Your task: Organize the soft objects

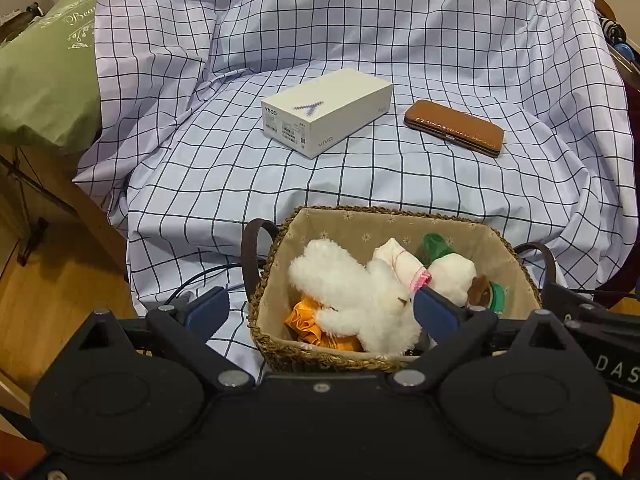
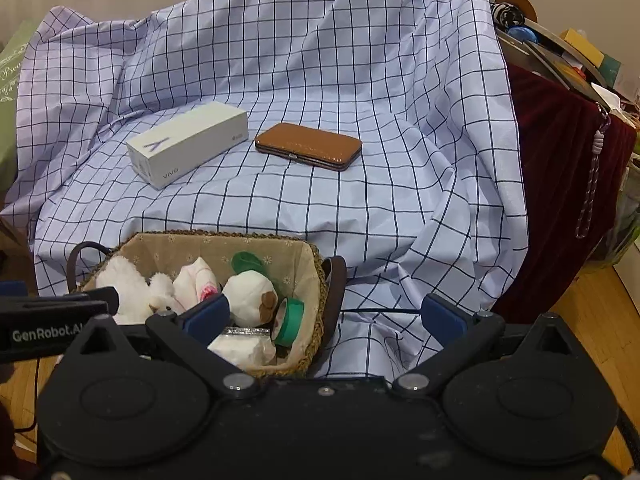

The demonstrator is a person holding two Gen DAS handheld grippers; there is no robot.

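The woven basket [image 1: 276, 344] sits on the checked cloth [image 1: 360, 184]. A fluffy white toy [image 1: 352, 292] lies inside it, between the wide-apart fingers of the left gripper [image 1: 322, 308]. The right gripper [image 2: 326, 316] is spread wide too, holding nothing, just right of the basket.

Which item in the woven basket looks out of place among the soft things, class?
The green tape roll, tilted against the woven basket wall beside the white plush toy, is hard, not soft. Both the left gripper and right gripper are open.
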